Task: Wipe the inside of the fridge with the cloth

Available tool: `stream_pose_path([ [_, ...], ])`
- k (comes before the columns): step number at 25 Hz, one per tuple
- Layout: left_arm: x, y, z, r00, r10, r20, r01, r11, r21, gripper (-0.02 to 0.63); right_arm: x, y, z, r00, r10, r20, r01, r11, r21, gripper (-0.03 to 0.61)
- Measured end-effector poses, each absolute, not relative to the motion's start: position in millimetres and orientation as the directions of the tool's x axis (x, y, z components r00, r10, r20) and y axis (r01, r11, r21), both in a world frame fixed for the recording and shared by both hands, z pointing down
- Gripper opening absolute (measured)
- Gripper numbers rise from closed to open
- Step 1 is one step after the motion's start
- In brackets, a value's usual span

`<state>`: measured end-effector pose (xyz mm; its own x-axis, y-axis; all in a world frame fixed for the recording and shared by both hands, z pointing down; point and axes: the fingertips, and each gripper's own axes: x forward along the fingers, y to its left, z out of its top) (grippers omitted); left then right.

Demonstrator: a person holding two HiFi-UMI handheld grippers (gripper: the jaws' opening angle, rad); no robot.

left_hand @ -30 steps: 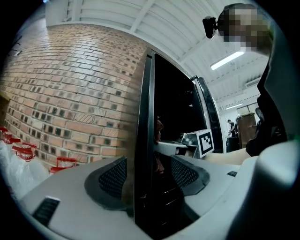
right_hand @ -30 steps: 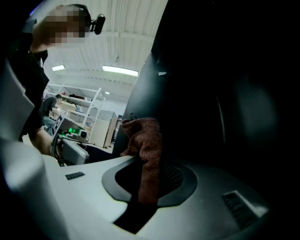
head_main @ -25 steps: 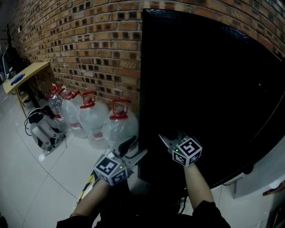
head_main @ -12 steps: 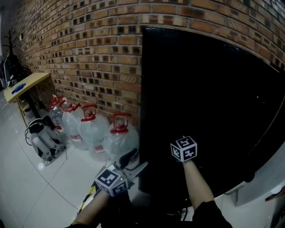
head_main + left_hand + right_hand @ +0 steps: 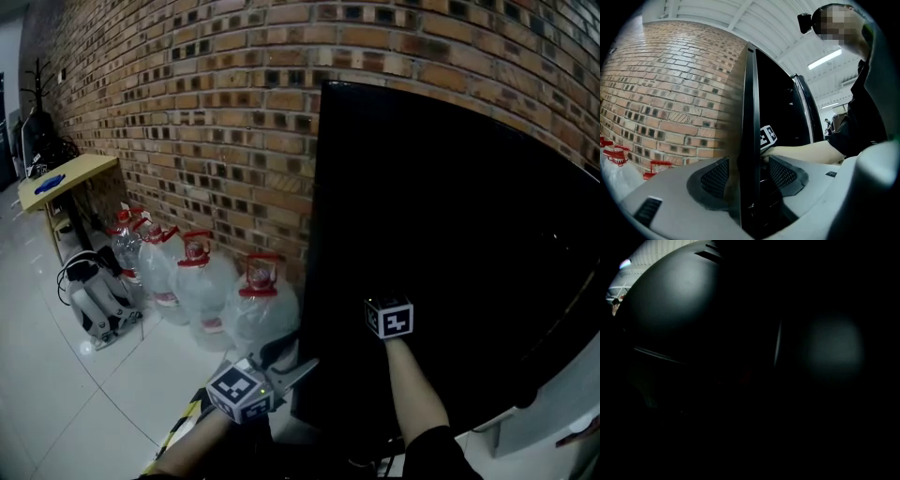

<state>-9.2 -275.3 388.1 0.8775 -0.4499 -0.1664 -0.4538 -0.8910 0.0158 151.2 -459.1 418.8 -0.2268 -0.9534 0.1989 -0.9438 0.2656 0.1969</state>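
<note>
The black fridge stands shut against the brick wall. My left gripper is at the door's left edge, low down. In the left gripper view that door edge runs between the two pads, with a small gap showing on each side; the jaws have just been closing around it. The marker cube of my right gripper is up against the fridge's dark front, and its fingers are hidden beyond it. The right gripper view is almost black. No cloth shows in any view.
Several large water bottles with red caps stand on the floor left of the fridge. Further left are a grey bag and a yellow table by the brick wall. A white unit sits at the fridge's right.
My right gripper has moved forward onto the fridge's front, so its fingers no longer show behind the cube. The left gripper has stayed at the door's edge.
</note>
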Motion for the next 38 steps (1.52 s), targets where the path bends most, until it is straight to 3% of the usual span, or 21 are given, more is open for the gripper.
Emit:
stream_pose_path([
  [25, -11, -271, 384, 0.894, -0.422, -0.149, -0.419, -0.906, 0.049, 0.273, 186, -497, 402, -0.103, -0.979, 0.175, -0.984, 0.126, 0.127, 0.075],
  [29, -12, -271, 387, 0.895, -0.424, -0.138, -0.426, -0.905, 0.019, 0.273, 182, -461, 401, -0.165, -0.978, 0.124, -0.98, 0.177, 0.088, 0.075],
  [31, -10, -270, 389, 0.894, -0.428, -0.129, -0.432, -0.902, 0.0, 0.232, 175, -430, 391, -0.192, -0.978, 0.079, -0.976, 0.198, 0.09, 0.075],
  [38, -12, -264, 389, 0.88, -0.455, -0.135, -0.46, -0.888, -0.005, 0.23, 121, -321, 365, -0.385, -0.923, -0.01, -0.916, 0.38, 0.13, 0.075],
])
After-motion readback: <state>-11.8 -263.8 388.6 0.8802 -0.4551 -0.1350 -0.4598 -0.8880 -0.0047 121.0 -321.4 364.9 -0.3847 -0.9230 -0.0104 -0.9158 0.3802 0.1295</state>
